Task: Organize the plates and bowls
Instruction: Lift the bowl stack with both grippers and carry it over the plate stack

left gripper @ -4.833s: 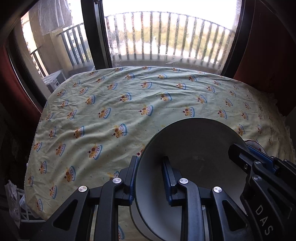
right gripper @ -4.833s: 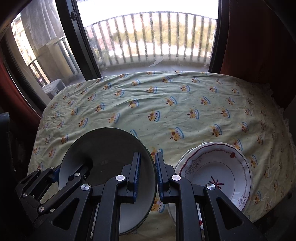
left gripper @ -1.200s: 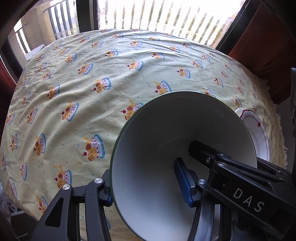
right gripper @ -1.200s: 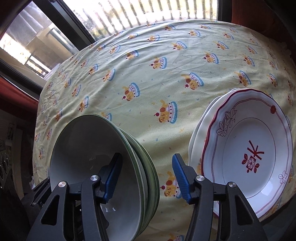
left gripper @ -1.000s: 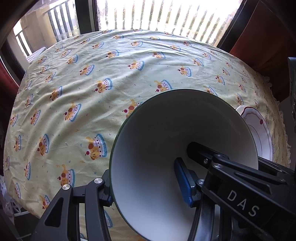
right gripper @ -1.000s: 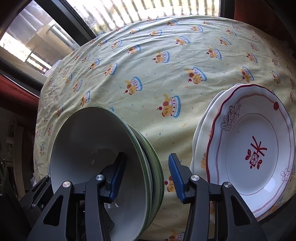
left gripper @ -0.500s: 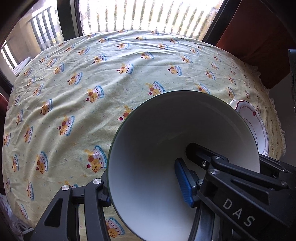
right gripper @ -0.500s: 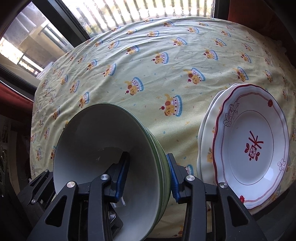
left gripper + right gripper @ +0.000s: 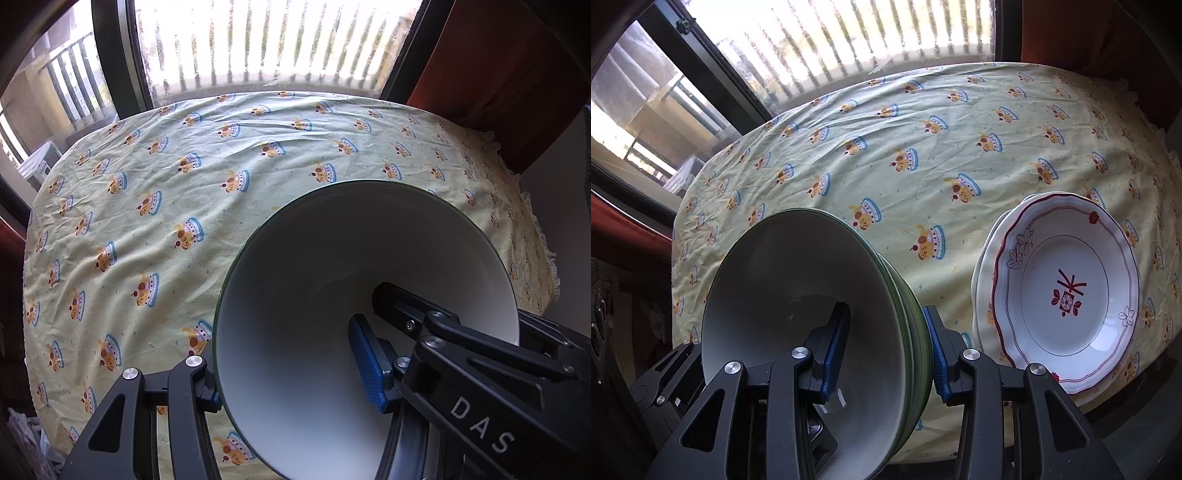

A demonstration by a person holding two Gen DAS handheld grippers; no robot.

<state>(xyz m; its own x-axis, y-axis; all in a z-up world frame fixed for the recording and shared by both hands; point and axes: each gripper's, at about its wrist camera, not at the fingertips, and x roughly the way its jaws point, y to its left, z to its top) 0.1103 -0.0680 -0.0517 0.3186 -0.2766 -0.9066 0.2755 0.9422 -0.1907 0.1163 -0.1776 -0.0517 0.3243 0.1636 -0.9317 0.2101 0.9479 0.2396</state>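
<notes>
A stack of nested green-rimmed white bowls (image 9: 332,266) is held tilted above the near edge of the table. My left gripper (image 9: 291,373) is shut on its left wall, one finger inside and one outside. My right gripper (image 9: 886,339) is shut on the right wall of the same bowl stack (image 9: 798,288), its left blue pad inside the top bowl and its right pad against the outer green rims. A stack of white plates with red rim and flower print (image 9: 1067,280) lies flat on the table at the right.
The table wears a pale green cloth with a crown pattern (image 9: 221,155). A window with a balcony railing (image 9: 280,44) lies behind the far edge. Red curtains (image 9: 491,66) hang at the right.
My right gripper's jaws have closed from wide apart onto the right wall of the bowl stack. Both views have tipped up, showing more of the window.
</notes>
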